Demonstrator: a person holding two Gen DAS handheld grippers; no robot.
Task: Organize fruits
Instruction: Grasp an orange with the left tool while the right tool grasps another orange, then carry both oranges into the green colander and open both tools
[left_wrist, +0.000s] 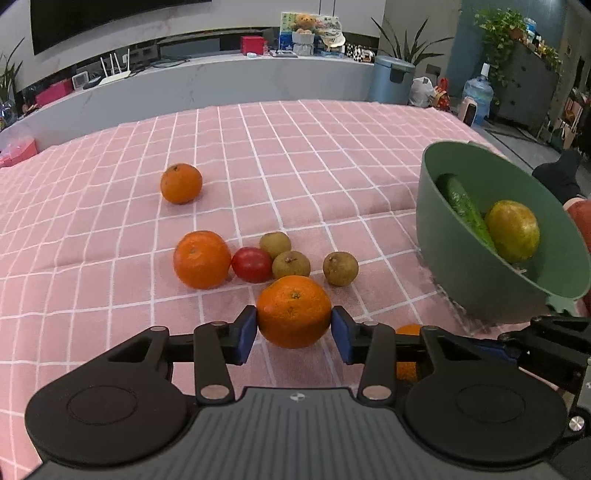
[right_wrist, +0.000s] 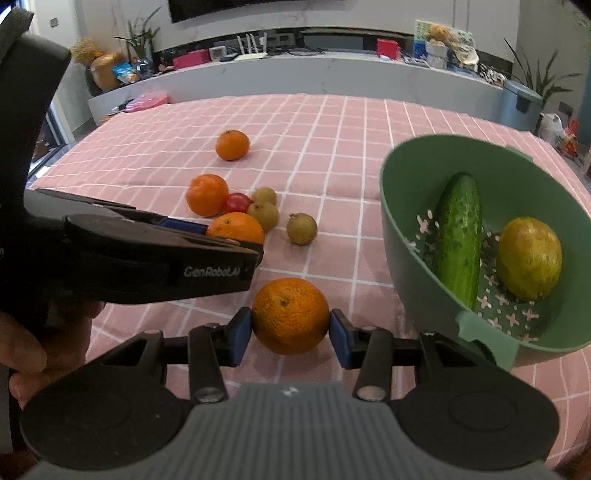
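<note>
At the bottom of the left wrist view the left gripper (left_wrist: 294, 332) fills the frame, its blue pads (left_wrist: 246, 334) pressed against both sides of an orange (left_wrist: 293, 311), pinching it at lower centre. Just above it on the pink checked tablecloth (left_wrist: 332, 147) lies a cluster: a second orange (left_wrist: 202, 259) at centre left, touching a red tomato (left_wrist: 252, 264), and three small brown-green round fruits (left_wrist: 291, 264) to the right of the tomato, the rightmost one standing a little apart. A lone orange (left_wrist: 181, 183) sits further up, left of centre, well apart from the cluster. At the right edge a green colander bowl (left_wrist: 461, 273) is tilted toward the camera, holding a cucumber (left_wrist: 463, 205) and a yellow-green round fruit (left_wrist: 512, 231) side by side.

In the right wrist view the right gripper (right_wrist: 290, 328) at the bottom pinches another orange (right_wrist: 290, 315) between its blue pads (right_wrist: 239, 332). The left gripper (right_wrist: 236, 236) enters from the left edge at mid-height, seen side-on, with its orange (right_wrist: 236, 228) showing just above its black body. The bowl (right_wrist: 413, 258) occupies the right side of the frame, tilted, with perforated cross-shaped holes in its bottom; the cucumber (right_wrist: 458, 240) leans upright along its inside and the yellow-green fruit (right_wrist: 529, 257) rests to the right of it. A shelf with boxes and plants (right_wrist: 295, 40) runs across the top
</note>
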